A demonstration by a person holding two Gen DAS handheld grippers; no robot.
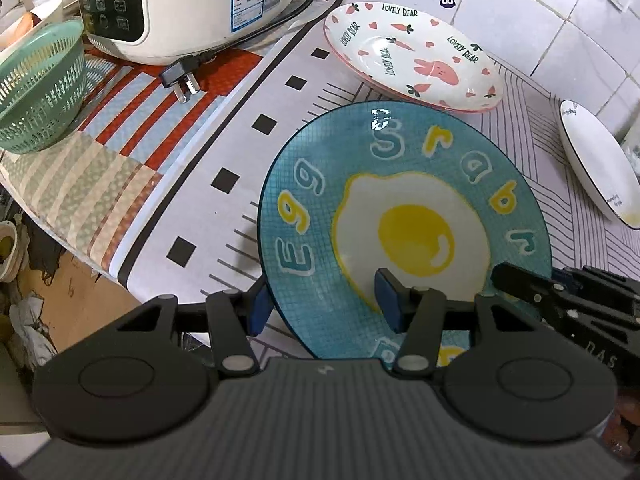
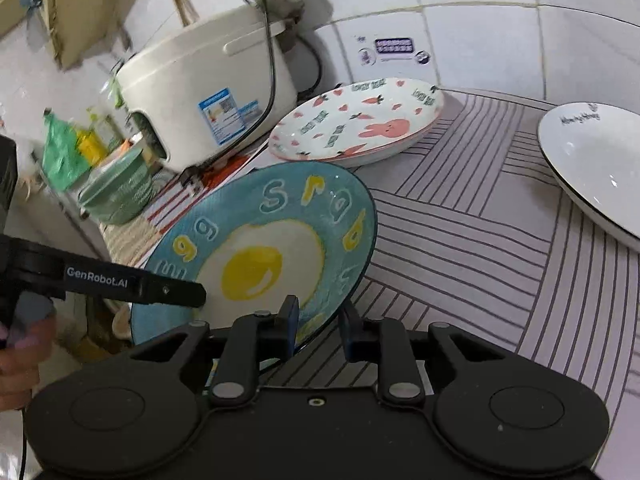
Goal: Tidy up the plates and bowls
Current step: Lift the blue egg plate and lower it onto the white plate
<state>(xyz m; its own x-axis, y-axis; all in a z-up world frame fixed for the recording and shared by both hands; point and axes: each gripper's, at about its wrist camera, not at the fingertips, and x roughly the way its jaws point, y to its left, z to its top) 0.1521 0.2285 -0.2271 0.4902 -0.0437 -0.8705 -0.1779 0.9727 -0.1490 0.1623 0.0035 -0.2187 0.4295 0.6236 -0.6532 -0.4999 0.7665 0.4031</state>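
Note:
A blue plate (image 1: 400, 208) with a fried-egg picture is tilted over the patterned cloth, and both grippers hold it. My left gripper (image 1: 320, 304) is shut on its near rim, one pad under the plate and one on the egg white. In the right wrist view, my right gripper (image 2: 320, 322) is shut on the blue plate (image 2: 260, 248) at its right near rim. The left gripper's finger (image 2: 176, 293) lies across the plate's left side. The right gripper's fingers (image 1: 520, 286) show at the plate's right edge. I cannot tell whether the plate's far edge touches the cloth.
A pink-rimmed bunny plate (image 1: 412, 56) lies behind, near the tiled wall. A white black-rimmed plate (image 1: 596, 164) sits at the right. A white rice cooker (image 1: 188, 4), its loose plug (image 1: 182, 76) and a green basket (image 1: 40, 88) stand at the left. The table edge (image 1: 100, 264) drops off at the left.

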